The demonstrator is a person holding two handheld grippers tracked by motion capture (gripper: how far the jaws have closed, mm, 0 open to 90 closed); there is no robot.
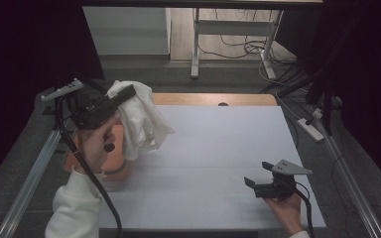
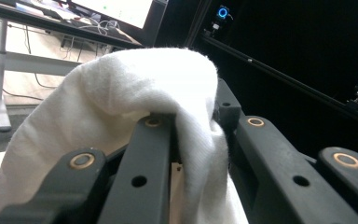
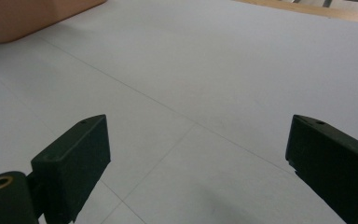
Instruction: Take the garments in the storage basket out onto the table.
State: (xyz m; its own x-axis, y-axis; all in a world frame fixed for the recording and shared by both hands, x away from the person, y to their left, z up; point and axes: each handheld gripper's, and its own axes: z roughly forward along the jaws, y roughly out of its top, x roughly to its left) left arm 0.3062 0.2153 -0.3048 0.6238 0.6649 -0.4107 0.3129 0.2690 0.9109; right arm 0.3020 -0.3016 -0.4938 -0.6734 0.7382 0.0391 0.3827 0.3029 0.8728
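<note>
The left claw is raised above the left side of the bench, and its jaws are closed tightly on a white cloth. In the left gripper view the cloth is pinched between the two black jaws and folds over their tips, and most of it hangs down freely in the air. Below the hanging cloth, at the left edge of the bench, stands an orange basket, which the person's left hand partly covers in the high view. The right claw rests low over the near right part of the bench, well apart from the cloth; its jaws stand wide apart and hold nothing, with the bare grey surface between them. A corner of the basket shows far off in the right gripper view. I cannot read any writing or label on these things. Behind the bench there are a white desk frame and loose cables on the floor.
</note>
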